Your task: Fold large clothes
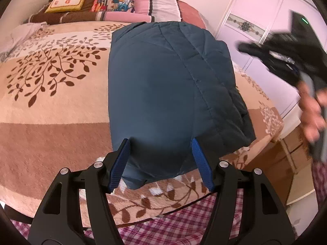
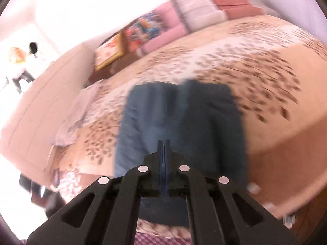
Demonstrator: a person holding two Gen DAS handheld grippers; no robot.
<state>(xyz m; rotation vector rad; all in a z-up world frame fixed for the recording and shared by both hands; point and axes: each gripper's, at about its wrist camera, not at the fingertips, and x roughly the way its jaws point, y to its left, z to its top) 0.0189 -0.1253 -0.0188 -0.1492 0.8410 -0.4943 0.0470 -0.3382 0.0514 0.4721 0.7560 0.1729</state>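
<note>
Two blue pads of the left gripper [image 1: 161, 145] stand wide apart, the folded navy quilted jacket [image 1: 163, 94] between them; the right gripper [image 2: 163, 143] is pressed closed, empty, above it.

The whole right wrist view is smeared with motion blur, so the blue jacket [image 2: 179, 126] on the bed [image 2: 276, 65] shows no seams. Right of the jacket [image 1: 163, 94], the right gripper [image 1: 271, 53] and hand [image 1: 312, 112] are blurred and cut off by the edge.
</note>
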